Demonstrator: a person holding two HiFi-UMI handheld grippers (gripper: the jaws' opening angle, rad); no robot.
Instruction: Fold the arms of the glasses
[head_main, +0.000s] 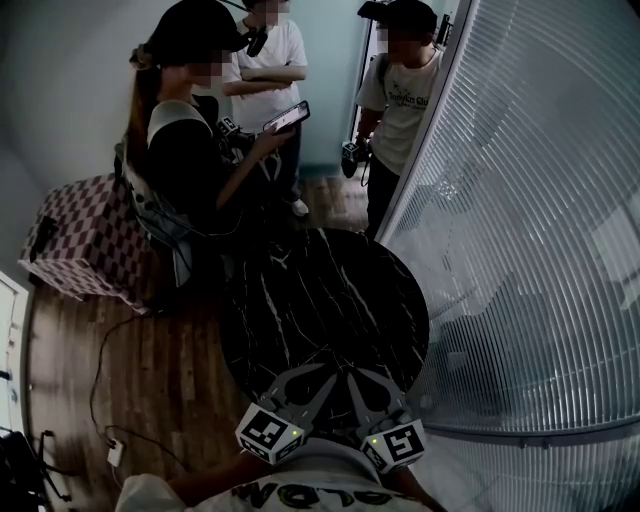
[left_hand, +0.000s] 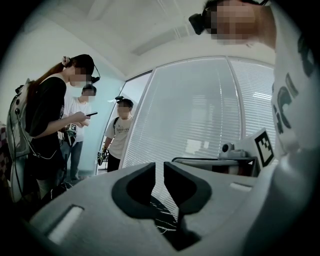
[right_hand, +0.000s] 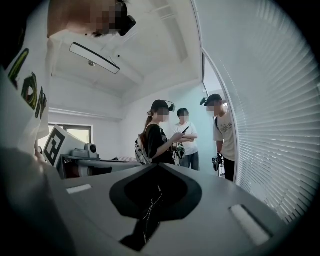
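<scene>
No glasses show in any view. A round black marble table (head_main: 320, 290) stands in front of me with a bare top. Both grippers are held low and close to my chest at the table's near edge. My left gripper (head_main: 305, 380) (left_hand: 159, 167) has a narrow gap between its jaws, with nothing in it. To its right, my right gripper (head_main: 368, 382) (right_hand: 156, 166) has its jaw tips touching and holds nothing. Through each pair of jaws only a sliver of the veined table top is visible.
Three people stand beyond the table: one with a phone (head_main: 190, 150), one in a white shirt (head_main: 268, 70), one by the glass wall (head_main: 400, 100). The glass wall with blinds (head_main: 530, 200) curves along the right. A checkered box (head_main: 85, 235) and floor cables (head_main: 110, 400) lie left.
</scene>
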